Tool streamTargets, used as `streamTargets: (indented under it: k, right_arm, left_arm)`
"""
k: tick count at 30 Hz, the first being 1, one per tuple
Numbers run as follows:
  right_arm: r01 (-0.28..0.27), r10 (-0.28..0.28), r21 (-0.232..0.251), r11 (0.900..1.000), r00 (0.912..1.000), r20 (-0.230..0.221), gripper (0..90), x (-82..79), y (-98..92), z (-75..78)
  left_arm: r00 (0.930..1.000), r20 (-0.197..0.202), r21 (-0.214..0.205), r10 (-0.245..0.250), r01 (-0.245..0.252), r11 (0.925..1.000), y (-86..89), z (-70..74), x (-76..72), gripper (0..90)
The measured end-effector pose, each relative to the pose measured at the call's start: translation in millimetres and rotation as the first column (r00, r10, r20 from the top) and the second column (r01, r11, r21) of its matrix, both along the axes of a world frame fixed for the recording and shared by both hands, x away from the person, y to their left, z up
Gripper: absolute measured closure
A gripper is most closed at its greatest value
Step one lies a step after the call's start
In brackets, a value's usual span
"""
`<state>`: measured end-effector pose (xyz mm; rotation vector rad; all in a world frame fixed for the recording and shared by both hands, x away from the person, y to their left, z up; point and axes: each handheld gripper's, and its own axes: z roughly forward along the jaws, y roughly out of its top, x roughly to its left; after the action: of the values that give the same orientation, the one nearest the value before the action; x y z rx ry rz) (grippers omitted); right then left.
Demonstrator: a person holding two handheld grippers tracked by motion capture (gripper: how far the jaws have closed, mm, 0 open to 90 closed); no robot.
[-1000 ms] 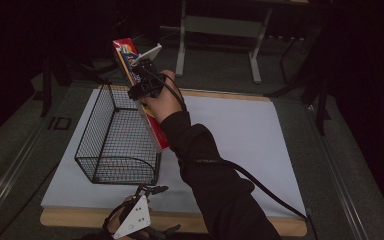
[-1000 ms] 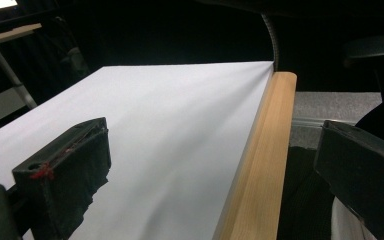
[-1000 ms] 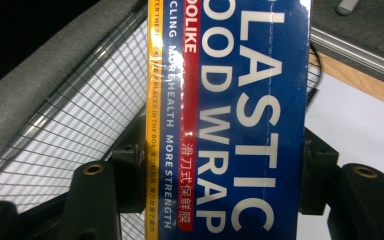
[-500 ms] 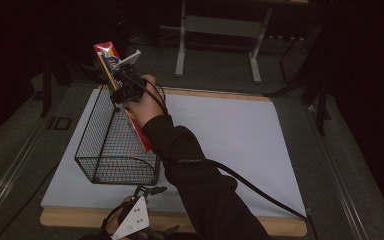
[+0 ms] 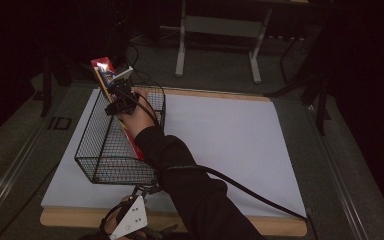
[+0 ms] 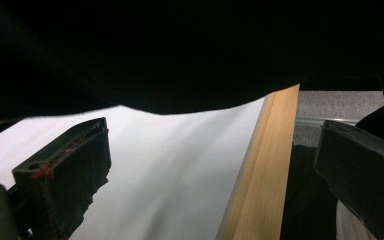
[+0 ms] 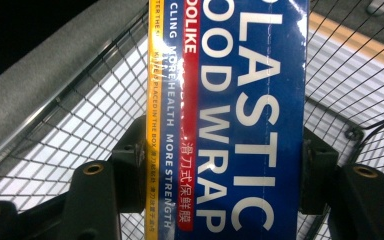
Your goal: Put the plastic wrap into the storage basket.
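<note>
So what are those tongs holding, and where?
The right tongs clamp a long blue plastic-wrap box across its width, above the black wire basket. The left tongs hold nothing.

"PLASTIC FOOD WRAP" is printed in white on the blue box (image 7: 240, 120); "MORE HEALTH MORE STRENGTH" is read beside it, left of centre.

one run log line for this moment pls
right gripper: shut on plastic wrap box | box: tilted over wire basket | left gripper: open, idle at table edge

Wire basket (image 5: 107, 150) on white-topped table (image 5: 230, 145)
</note>
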<state>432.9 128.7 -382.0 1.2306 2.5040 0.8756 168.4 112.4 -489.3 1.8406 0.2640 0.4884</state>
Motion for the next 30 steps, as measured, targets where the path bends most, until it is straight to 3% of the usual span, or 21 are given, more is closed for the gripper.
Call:
streamTargets:
  k: [7, 12, 13, 22, 30]
  right_arm:
    - [0.002, -0.002, -0.039, 0.9992, 0.9999, -0.014, 39.1, 1.0, 2.4, -14.4]
    - [0.009, -0.010, -0.025, 0.9996, 0.9997, -0.023, 39.0, 3.0, 0.0, -21.5]
    - [0.012, -0.013, -0.012, 0.9998, 0.9988, -0.047, 39.0, 3.9, -2.1, -24.9]
    - [-0.006, 0.000, -0.060, 0.9982, 0.9956, -0.093, 38.7, 4.4, -7.1, -43.5]
    - [-0.012, 0.005, -0.054, 0.9985, 0.9930, -0.118, 38.2, 6.2, -11.3, -48.9]
  left_arm:
    - [0.9999, -0.002, 0.007, -0.010, 0.010, 0.9999, -1.5, -0.5, -1.3, 2.1]
    - [0.9999, -0.004, 0.009, -0.014, 0.014, 0.9999, -1.8, -0.7, -1.2, 2.1]
    - [0.9999, -0.004, 0.011, -0.014, 0.014, 0.9998, -2.0, -1.0, -1.1, 2.1]
    - [0.9998, -0.007, 0.025, -0.019, 0.019, 0.9995, -3.2, -1.7, -0.9, 2.1]
    - [0.9998, -0.008, 0.028, -0.020, 0.020, 0.9994, -3.7, -2.0, -0.6, 2.1]
